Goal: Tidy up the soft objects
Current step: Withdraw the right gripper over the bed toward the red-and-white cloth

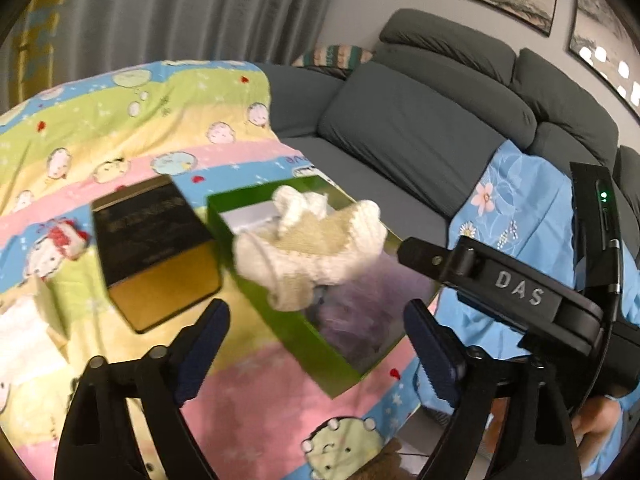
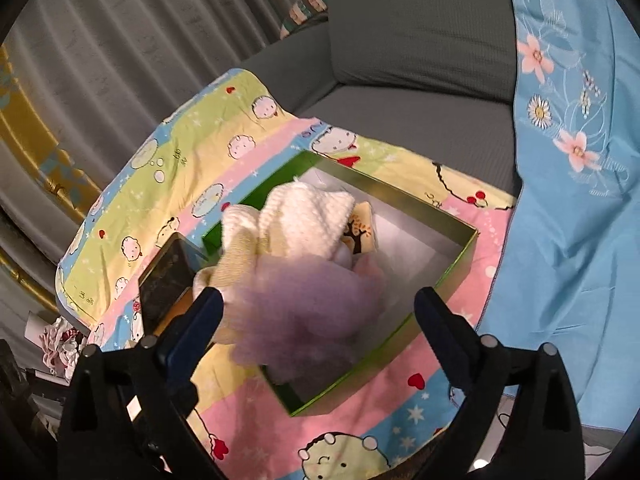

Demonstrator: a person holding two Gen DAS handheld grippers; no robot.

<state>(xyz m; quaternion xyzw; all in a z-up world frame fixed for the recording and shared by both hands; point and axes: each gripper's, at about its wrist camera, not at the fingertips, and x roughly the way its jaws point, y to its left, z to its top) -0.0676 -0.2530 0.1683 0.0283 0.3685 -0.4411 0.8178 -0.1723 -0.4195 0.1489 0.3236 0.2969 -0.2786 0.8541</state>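
A green open box (image 1: 280, 312) (image 2: 460, 256) lies on a cartoon-print quilt (image 1: 120, 128) (image 2: 192, 148). A cream knitted soft item (image 1: 316, 240) (image 2: 296, 216) hangs over the box's near wall. A fuzzy purple soft item (image 1: 360, 300) (image 2: 312, 312) lies in the box, blurred. My left gripper (image 1: 316, 320) is open and empty, just short of the box. My right gripper (image 2: 320, 312) is open, its fingers either side of the purple item; whether they touch it I cannot tell. The right gripper's body (image 1: 520, 292) shows at the right of the left wrist view.
A black and gold box (image 1: 156, 252) (image 2: 168, 284) lies left of the green box. A small red and white soft item (image 1: 66, 240) lies further left. A grey sofa (image 1: 420, 128) carries a blue floral cloth (image 1: 520, 208) (image 2: 572, 160). Grey curtains (image 2: 120, 48) hang behind.
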